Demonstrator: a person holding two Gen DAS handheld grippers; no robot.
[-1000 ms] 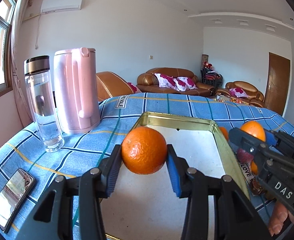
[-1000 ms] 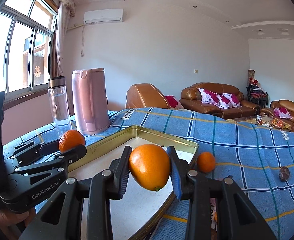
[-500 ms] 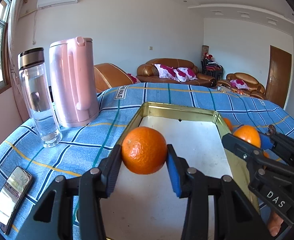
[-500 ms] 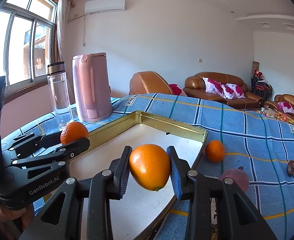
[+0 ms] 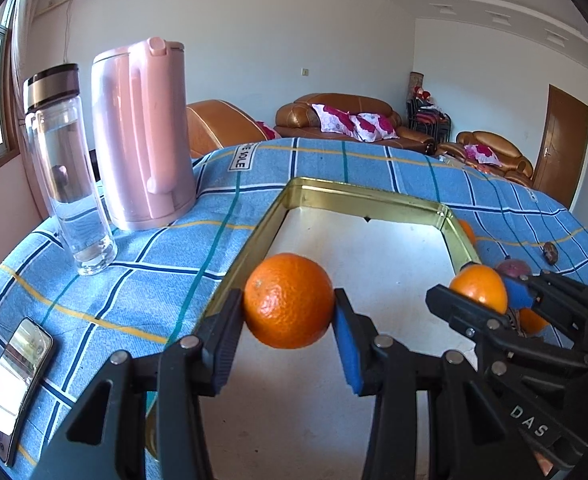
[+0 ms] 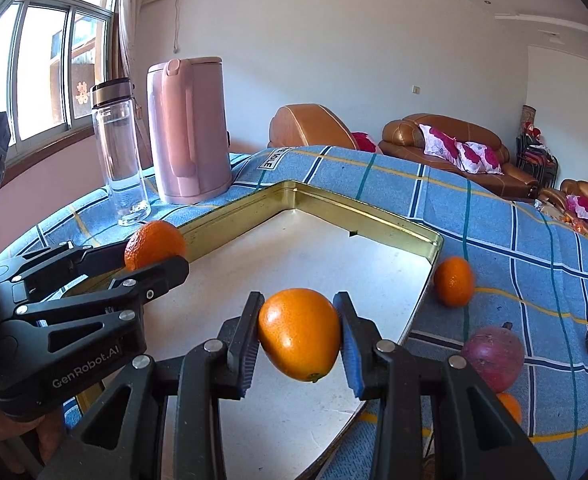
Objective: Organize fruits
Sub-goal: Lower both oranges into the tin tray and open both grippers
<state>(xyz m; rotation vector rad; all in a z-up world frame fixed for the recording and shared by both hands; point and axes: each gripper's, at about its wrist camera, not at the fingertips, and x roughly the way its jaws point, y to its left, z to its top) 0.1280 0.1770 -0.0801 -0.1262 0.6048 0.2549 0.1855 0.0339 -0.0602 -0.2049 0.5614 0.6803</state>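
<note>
Reading "GenRobot.AI" on left gripper (image 6: 154,258), "DAS" on right gripper (image 5: 490,294)

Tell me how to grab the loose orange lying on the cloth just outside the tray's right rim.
Take the loose orange across its middle, coming straight down from above. It is round and sits close against the tray rim, so set the fingers parallel to that rim, probably. Both grippers, left and right, already hold fruit; free one first.
</note>
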